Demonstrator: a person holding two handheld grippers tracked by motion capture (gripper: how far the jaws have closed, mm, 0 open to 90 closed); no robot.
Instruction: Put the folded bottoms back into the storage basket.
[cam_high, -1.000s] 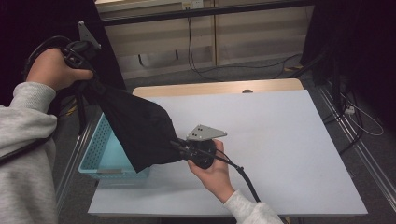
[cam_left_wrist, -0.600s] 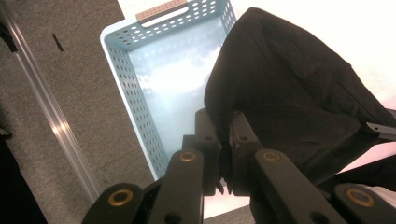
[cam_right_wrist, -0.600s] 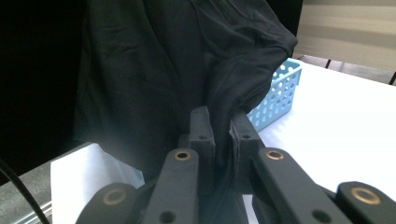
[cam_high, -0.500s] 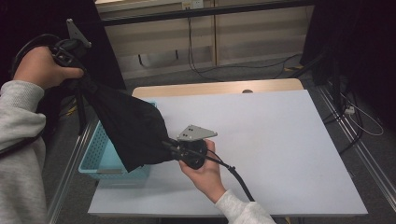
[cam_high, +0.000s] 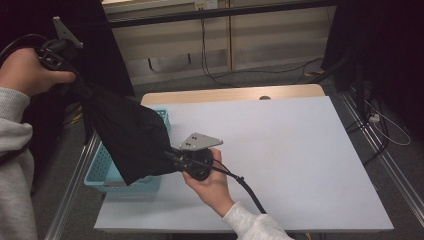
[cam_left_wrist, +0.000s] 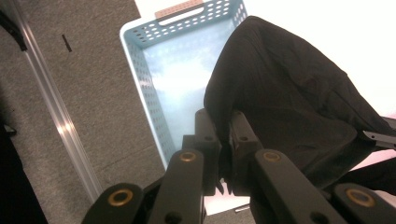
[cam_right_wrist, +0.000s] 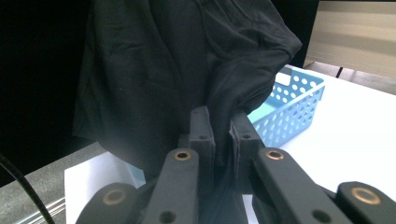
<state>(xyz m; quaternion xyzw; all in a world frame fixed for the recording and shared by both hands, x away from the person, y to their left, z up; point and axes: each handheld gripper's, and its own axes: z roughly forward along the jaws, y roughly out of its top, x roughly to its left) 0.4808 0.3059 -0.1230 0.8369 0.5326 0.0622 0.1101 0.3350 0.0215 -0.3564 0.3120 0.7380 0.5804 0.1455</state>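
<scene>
Your left tongs sit high and off the desk edge, outboard of the blue basket, pressed together on one end of the black garment. The left gripper view confirms it: cloth is bunched between the pads, and the basket's open floor lies straight below.

The garment is stretched as a slanted sheet. Its long axis runs from your raised left hand down and across the basket to the right tongs. It hangs over the basket, not in it; I can't tell whether its lower edge grazes the rim.

Your right tongs are low, just beside the basket's inner side, over the white desk. They are also pinching the garment; the right gripper view shows fabric clamped between the pads, the rest draped above them with the basket behind.

What the next move likely turns on: the garment lies basket-side of both tongs, high end left, low end right. Your right hand is nearer the desk surface, so the spread probably gets dragged rightward off the basket, with the left end coming down over the desk.
</scene>
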